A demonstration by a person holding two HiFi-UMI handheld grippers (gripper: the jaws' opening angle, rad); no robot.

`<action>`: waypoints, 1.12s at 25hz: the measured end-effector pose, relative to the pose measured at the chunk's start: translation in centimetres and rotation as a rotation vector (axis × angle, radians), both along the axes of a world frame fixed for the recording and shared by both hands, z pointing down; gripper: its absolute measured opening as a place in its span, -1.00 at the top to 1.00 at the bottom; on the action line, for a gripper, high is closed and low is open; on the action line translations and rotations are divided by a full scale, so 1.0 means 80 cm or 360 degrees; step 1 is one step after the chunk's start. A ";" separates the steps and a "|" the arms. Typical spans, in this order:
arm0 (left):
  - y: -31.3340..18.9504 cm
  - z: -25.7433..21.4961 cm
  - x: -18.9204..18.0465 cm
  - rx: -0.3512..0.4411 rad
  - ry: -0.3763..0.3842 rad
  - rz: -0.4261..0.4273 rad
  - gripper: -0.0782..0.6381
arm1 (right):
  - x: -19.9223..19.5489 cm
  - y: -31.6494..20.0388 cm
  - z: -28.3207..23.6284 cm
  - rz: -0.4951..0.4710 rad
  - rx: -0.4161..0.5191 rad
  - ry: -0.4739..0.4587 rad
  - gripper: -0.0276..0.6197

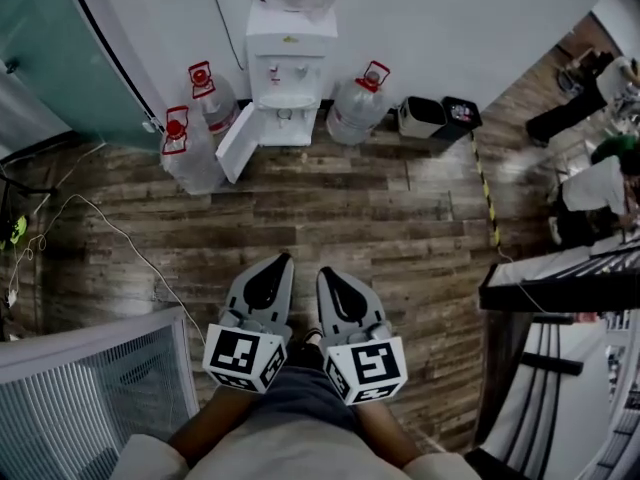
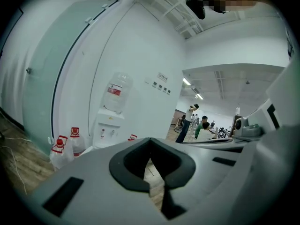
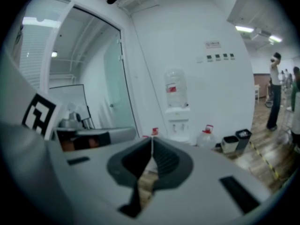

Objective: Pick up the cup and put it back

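head view: the left gripper [image 1: 282, 260] and right gripper [image 1: 325, 271] sit side by side, close together, tips pointing forward over the brown wooden plank floor [image 1: 350, 208]. both sets of jaws are brought together and hold nothing. well ahead of the tips, against the wall, stands the white floor-standing water dispenser [image 1: 290, 68], its lower cabinet door [image 1: 238, 143] swung open to the left. two clear water jugs with red caps [image 1: 190, 153] [image 1: 215, 98] stand ahead and left of the left gripper. a third clear jug with a red cap [image 1: 357, 106] stands ahead and right of the right gripper, with a white bin [image 1: 420, 116] and a black bin [image 1: 460, 113] further right.

left gripper view: the left gripper [image 2: 150, 142] has its jaws pressed together at the tips, with only floor showing through the gap behind them. the water dispenser [image 2: 108, 128] lies ahead and left of the tips, with two red-capped jugs [image 2: 75, 142] [image 2: 58, 151] left of it.

right gripper view: the right gripper [image 3: 151, 139] has its jaws meeting at the tips, with nothing between them. the water dispenser [image 3: 178, 123] lies ahead, slightly right of the tips, with one red-capped jug [image 3: 206, 137] and both bins [image 3: 229, 143] [image 3: 243, 137] further right.

the cup cannot be made out in any view.
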State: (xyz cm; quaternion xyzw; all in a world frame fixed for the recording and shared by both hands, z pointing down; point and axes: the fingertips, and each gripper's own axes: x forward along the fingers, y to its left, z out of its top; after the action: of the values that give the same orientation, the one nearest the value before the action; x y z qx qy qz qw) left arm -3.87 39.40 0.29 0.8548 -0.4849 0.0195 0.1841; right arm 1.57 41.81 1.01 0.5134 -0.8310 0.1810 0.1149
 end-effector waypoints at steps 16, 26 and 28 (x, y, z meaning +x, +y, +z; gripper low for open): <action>-0.073 -0.025 -0.097 0.0086 0.0130 0.0043 0.76 | -0.113 -0.085 -0.017 -0.0055 0.0082 0.0099 0.84; -0.089 -0.013 -0.111 0.0042 0.0184 0.0022 0.76 | -0.123 -0.100 -0.008 -0.0062 0.0036 0.0150 0.84; -0.093 -0.010 -0.110 0.0035 0.0186 0.0019 0.76 | -0.124 -0.105 -0.005 -0.0075 0.0031 0.0149 0.84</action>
State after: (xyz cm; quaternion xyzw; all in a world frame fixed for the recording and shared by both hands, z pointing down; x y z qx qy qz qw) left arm -12.67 31.95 -0.51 0.8594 -0.4682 -0.0347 0.2026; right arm -8.31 33.41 0.64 0.5027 -0.8383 0.1458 0.1528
